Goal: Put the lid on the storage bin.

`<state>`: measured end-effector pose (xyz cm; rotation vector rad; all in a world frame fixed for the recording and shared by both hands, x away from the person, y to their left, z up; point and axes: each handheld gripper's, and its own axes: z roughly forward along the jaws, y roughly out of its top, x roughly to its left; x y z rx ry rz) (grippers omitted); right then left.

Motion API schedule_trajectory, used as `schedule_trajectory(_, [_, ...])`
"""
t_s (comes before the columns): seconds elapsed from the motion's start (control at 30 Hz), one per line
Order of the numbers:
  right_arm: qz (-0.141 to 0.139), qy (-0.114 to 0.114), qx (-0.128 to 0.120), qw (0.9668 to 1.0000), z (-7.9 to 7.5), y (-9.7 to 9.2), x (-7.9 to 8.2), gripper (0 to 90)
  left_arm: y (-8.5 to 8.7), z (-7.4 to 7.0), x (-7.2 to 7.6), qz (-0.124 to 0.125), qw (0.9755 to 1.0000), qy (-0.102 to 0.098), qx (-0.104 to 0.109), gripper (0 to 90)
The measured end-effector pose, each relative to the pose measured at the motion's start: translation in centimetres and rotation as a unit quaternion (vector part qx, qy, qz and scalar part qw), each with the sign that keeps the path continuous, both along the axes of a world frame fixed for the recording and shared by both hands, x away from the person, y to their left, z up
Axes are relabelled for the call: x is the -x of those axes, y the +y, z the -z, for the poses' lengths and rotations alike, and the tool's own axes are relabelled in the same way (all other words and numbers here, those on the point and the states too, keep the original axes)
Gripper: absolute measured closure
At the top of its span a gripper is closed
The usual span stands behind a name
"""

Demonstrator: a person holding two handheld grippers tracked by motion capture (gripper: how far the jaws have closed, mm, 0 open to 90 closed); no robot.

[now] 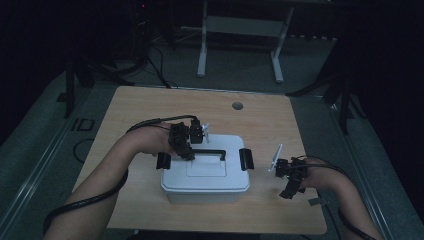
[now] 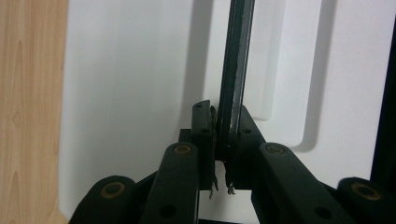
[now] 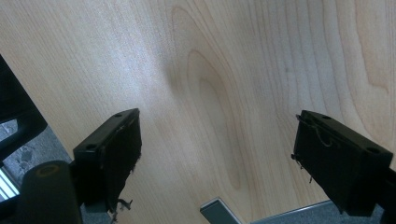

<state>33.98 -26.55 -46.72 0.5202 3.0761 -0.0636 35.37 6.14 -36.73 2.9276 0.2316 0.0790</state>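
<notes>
Dim room, pale wooden table (image 1: 150, 110). Near its front edge sits a white lidded box (image 1: 205, 185); the left gripper (image 1: 186, 152) is clamped on the black lid handle (image 2: 236, 70). Lifting straight up should avoid snagging the side latches (image 1: 246, 159). Off to the right edge, the right gripper (image 3: 215, 154) hangs open, leaving room.

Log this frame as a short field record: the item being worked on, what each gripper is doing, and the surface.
item: white lidded box with black handle on the lid and a black side latch at each end
left gripper: left gripper shut on the black handle, near its left end
right gripper: right gripper open, nothing between the jaws, over bare table to the right of the box
surface: light wooden table
lid: on the box
</notes>
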Motion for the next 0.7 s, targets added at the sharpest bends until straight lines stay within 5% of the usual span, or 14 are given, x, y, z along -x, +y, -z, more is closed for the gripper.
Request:
schedule_trajectory(0.13, [0.0, 0.003, 0.004, 1.0, 0.1, 0.0, 0.0, 14.7, -0.2, -0.7, 0.2, 0.009, 0.9997, -0.003, -0.023, 82.9])
schedule_trajectory(0.2, [0.001, 0.002, 0.004, 1.0, 0.0, 0.0, 0.0, 15.3, 0.0, -1.4, 0.2, 0.008, 1.0, 0.006, 0.001, 83.1])
schedule_trajectory(0.33, [0.001, 0.0, 0.003, 1.0, -0.1, 0.1, -0.1, 15.4, 0.7, -1.9, 0.3, 0.006, 0.9998, 0.006, 0.016, 83.1])
schedule_trajectory(0.7, [0.001, 0.001, 0.002, 1.0, -0.1, 0.1, -0.1, 15.4, 1.7, 0.7, -0.3, -0.015, 0.9998, 0.014, 0.008, 82.5])
